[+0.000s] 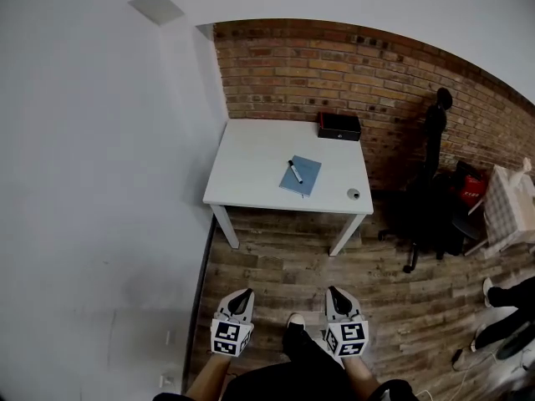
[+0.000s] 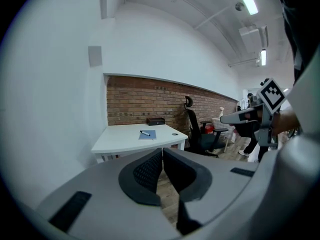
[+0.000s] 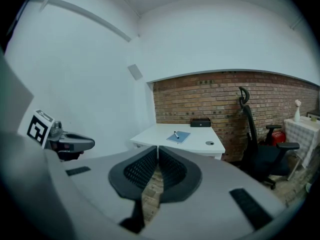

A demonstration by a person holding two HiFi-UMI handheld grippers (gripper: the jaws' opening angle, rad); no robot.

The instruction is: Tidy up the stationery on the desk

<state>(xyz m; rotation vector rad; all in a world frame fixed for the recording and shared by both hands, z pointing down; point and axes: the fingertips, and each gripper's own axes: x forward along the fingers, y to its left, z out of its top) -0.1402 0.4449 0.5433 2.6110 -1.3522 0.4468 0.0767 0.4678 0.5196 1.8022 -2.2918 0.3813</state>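
A white desk (image 1: 251,174) stands against the brick wall, well ahead of me. On it lies a blue notebook (image 1: 301,175) with a black marker (image 1: 295,171) across it. A black box (image 1: 338,125) sits at the desk's back edge and a small round object (image 1: 354,194) near its front right corner. My left gripper (image 1: 242,295) and right gripper (image 1: 334,293) are held low near my body, far from the desk. Both are shut with nothing between the jaws. The notebook (image 2: 147,134) shows small in the left gripper view, and likewise the notebook (image 3: 179,136) in the right gripper view.
A black office chair (image 1: 430,195) stands right of the desk, with a red item (image 1: 472,186) beside it. A cloth-covered table (image 1: 510,207) is at the far right, and a person's legs (image 1: 506,316) show at the right edge. Wood floor (image 1: 276,266) lies between me and the desk.
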